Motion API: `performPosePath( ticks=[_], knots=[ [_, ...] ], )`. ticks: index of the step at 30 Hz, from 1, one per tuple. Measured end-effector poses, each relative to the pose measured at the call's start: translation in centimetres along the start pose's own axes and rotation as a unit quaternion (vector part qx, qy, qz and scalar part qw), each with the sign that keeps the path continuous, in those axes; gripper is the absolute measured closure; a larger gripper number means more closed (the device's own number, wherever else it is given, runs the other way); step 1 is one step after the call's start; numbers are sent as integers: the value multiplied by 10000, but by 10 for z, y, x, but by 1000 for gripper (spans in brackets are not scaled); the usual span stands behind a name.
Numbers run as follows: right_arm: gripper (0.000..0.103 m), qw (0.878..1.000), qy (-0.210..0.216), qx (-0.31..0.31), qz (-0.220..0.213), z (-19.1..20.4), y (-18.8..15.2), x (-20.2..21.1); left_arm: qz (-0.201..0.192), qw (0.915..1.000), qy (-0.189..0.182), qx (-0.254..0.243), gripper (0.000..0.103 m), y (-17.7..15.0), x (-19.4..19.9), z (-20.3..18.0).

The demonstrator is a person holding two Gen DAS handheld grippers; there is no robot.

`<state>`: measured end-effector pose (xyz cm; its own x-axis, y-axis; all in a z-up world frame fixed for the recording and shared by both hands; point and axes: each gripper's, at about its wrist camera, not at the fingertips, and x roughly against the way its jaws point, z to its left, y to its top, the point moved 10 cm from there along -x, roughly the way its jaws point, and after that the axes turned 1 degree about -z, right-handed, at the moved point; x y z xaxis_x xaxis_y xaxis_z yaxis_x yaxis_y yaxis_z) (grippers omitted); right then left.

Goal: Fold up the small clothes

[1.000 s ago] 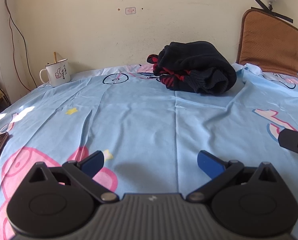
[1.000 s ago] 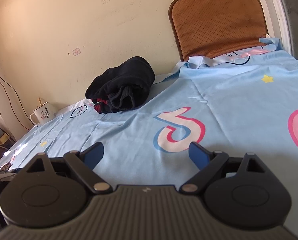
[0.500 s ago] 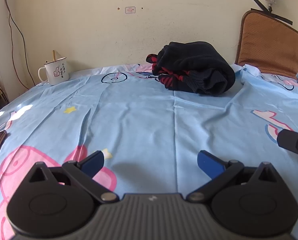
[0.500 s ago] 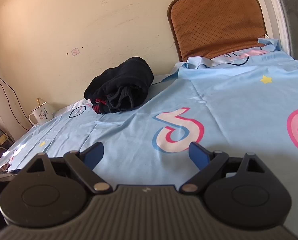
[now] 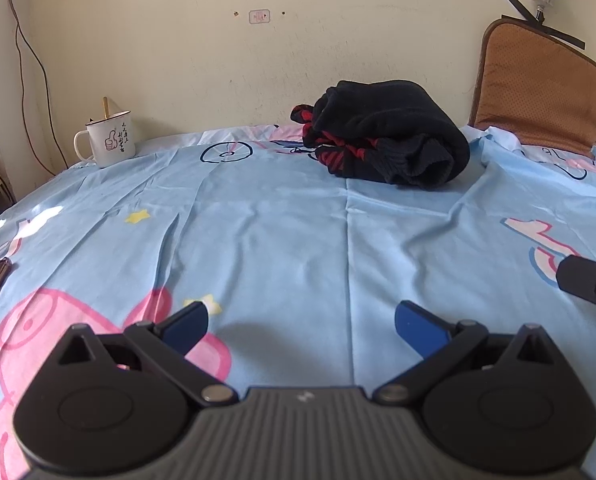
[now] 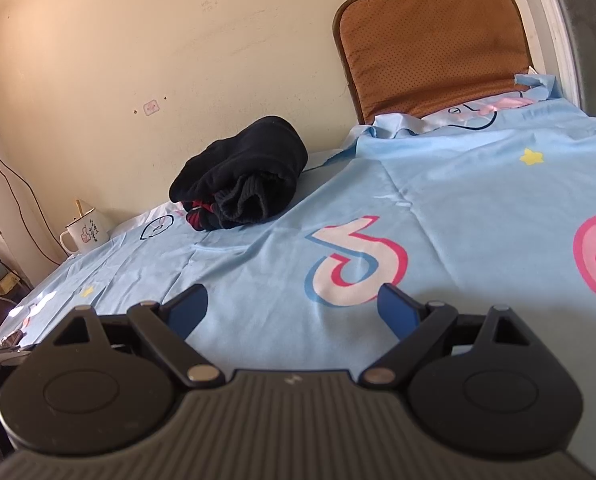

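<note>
Black-and-red clothes lie bundled at the bed sheet's far edge; the mug in its far-left corner holds 1 stick. Left gripper and right gripper gape apart, empty.

both wrist views sit low over the sheet, facing the wall; both share the clothes and mug.

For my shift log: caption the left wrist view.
Open left gripper low over the blue bedsheet, facing a bundled black garment near the wall, mug at far left.
</note>
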<state>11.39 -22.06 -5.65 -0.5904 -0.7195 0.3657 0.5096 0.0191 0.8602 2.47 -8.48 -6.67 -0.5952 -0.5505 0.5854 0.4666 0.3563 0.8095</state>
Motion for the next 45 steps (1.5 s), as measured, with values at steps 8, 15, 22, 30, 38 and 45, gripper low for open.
performPosePath(
  ticks=[8, 15, 22, 30, 38, 45],
  knots=[
    [9, 10000, -9, -16, 5, -1, 0, 0, 36, 10000, -70, 41, 0, 0, -2, 2],
    [9, 10000, -6, -49, 29, -2, -1, -1, 65, 9999, -56, 85, 0, 0, -3, 4],
    [9, 9999, 32, -98, 80, -2, -2, -2, 47, 9999, -77, 76, 0, 0, -2, 4],
    [9, 9998, 58, -122, 119, -1, -2, -3, 60, 9999, -124, 56, 0, 1, -2, 5],
    [9, 9998, 75, -87, 150, 0, -3, -4, 42, 9998, -165, 33, 0, 1, -2, 5],
    [9, 9999, 82, -58, 140, 1, -3, -4, 82, 9997, -213, 17, 0, 0, -3, 5]
  ],
)
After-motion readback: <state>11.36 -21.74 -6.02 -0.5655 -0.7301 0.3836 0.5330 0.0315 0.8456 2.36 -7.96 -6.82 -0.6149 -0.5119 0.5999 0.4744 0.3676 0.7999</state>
